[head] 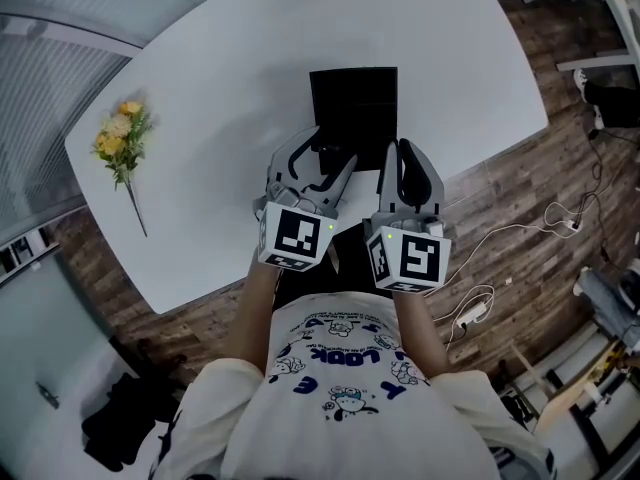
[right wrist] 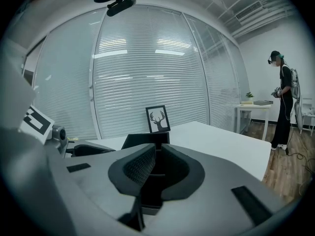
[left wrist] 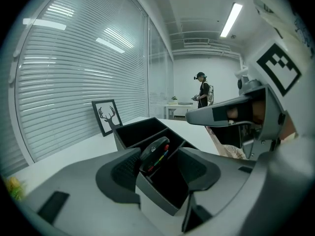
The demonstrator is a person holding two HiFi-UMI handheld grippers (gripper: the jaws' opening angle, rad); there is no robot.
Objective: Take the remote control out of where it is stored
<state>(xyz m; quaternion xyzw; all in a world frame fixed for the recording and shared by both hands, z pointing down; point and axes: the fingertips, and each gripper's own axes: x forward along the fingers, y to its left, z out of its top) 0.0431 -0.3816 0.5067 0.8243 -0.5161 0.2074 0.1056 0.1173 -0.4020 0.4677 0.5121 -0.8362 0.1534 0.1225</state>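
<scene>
The table [head: 200, 88] is white and the box [head: 352, 76] on it black. The remote [left wrist: 155, 154] is black with red, green and yellow buttons. The flowers [head: 122, 133] are yellow on green stems. The picture [left wrist: 106, 116] shows a black deer head on white, framed in black. The left gripper [head: 322, 158] and right gripper [head: 398, 153] are grey, with black-and-white square markers. The floor [head: 560, 168] is brown planks.

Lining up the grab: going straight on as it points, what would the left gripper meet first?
Probably the remote control, leaning in the black organizer, right between the open jaws of the left gripper. Depth is unclear; the organizer's near wall might come first.
</scene>
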